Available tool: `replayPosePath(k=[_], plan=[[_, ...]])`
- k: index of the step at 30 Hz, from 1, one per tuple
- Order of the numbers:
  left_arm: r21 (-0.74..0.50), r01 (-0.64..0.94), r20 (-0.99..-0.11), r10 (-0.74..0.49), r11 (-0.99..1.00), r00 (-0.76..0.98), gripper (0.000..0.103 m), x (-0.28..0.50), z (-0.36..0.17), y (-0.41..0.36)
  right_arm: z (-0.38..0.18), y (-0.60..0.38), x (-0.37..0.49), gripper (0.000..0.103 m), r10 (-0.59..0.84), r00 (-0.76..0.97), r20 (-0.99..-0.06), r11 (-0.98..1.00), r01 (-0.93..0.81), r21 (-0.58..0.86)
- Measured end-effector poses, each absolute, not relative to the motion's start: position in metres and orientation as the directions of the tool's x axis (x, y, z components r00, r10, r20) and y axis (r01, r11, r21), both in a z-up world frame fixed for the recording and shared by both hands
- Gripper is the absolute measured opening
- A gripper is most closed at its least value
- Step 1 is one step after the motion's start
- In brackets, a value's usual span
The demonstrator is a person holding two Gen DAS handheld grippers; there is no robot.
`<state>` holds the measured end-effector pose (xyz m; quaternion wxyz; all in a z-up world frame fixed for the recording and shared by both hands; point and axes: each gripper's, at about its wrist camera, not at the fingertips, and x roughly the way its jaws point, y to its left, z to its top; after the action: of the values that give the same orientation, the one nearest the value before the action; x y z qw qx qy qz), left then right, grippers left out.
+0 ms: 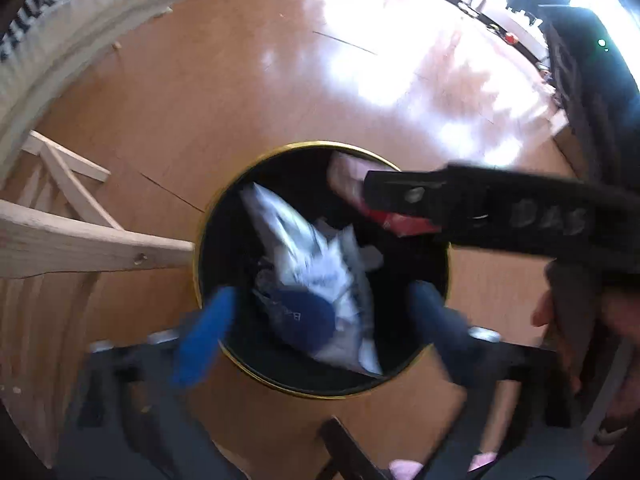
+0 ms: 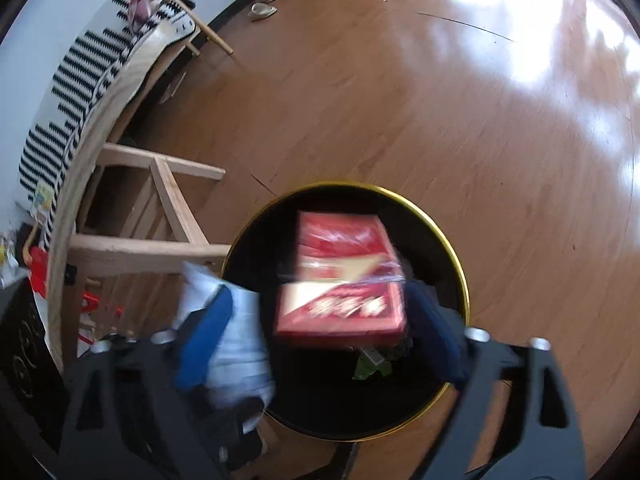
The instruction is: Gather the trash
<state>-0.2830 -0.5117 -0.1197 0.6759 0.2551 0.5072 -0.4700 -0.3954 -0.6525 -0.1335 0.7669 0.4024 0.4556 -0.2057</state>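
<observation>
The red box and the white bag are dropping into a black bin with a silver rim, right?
Not quite. The rim is gold, not silver, as the right wrist view shows. The red box and white bag are indeed over the black bin.

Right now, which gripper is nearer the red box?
Right. The red box sits between the right gripper's open jaws above the trash bin; the left gripper hovers across the bin from it.

Floor (image 2: 400, 120): wood-look planks, glossy, strong window glare.
Bin (image 2: 460, 264): black interior, matt; rim polished, gold-coloured.
Box (image 2: 340, 280): red, wrapped in shiny clear film.
Bag (image 1: 320, 264): white, crinkled, plastic-looking.
Frame (image 2: 160, 248): bare pale wood, unfinished, matt.
Fingertips (image 1: 204, 332): blue, matt.
Cloth (image 2: 80, 92): black-white stripe, woven.
</observation>
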Motion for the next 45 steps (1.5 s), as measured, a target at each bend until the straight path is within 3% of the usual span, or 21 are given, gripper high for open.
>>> replayPosePath(k=[9,14,18,23,26,31,34,37,40,45], plan=[[-0.018,0.94,-0.884,-0.444,0.341,0.145,0.096,-0.307,-0.092,-0.514,-0.108,-0.664,-0.406,0.092,-0.208,0.384,-0.9,0.577,0.791,0.204],[-0.16,0.921,-0.814,-0.575,0.355,0.08,0.096,-0.292,-0.015,-0.472,-0.069,-0.647,-0.397,0.095,-0.327,0.429,-0.842,0.606,0.779,0.161],[-0.145,0.862,-0.712,-0.656,0.485,0.25,0.097,-0.238,0.062,-0.405,-0.024,-0.609,-0.348,0.096,-0.371,0.55,-0.749,0.72,0.679,0.142],[0.048,0.631,-0.653,-0.454,0.774,0.606,0.097,-0.16,0.099,-0.304,0.018,-0.542,-0.26,0.096,-0.254,0.696,-0.672,0.847,0.495,0.192],[0.077,0.517,-0.631,-0.36,0.852,0.687,0.097,-0.122,0.094,-0.242,0.038,-0.483,-0.198,0.096,-0.149,0.735,-0.661,0.905,0.371,0.208],[0.107,0.313,-0.615,-0.185,0.944,0.767,0.097,-0.065,0.067,-0.154,0.053,-0.386,-0.115,0.096,-0.037,0.751,-0.659,0.946,0.239,0.219],[-0.017,0.209,-0.665,-0.168,0.978,0.728,0.097,-0.044,0.06,-0.117,0.063,-0.334,-0.088,0.096,-0.061,0.769,-0.637,0.963,0.213,0.165],[-0.111,0.159,-0.643,-0.193,0.981,0.741,0.097,-0.036,0.062,-0.09,0.056,-0.294,-0.078,0.096,-0.116,0.798,-0.591,0.963,0.236,0.129],[-0.056,0.151,-0.66,-0.15,0.987,0.736,0.097,-0.029,0.056,-0.076,0.048,-0.273,-0.072,0.096,-0.072,0.793,-0.605,0.978,0.175,0.114],[0.019,0.122,-0.668,-0.078,0.992,0.74,0.097,-0.021,0.051,-0.058,0.043,-0.263,-0.072,0.096,-0.147,0.8,-0.581,0.985,0.172,-0.012]])
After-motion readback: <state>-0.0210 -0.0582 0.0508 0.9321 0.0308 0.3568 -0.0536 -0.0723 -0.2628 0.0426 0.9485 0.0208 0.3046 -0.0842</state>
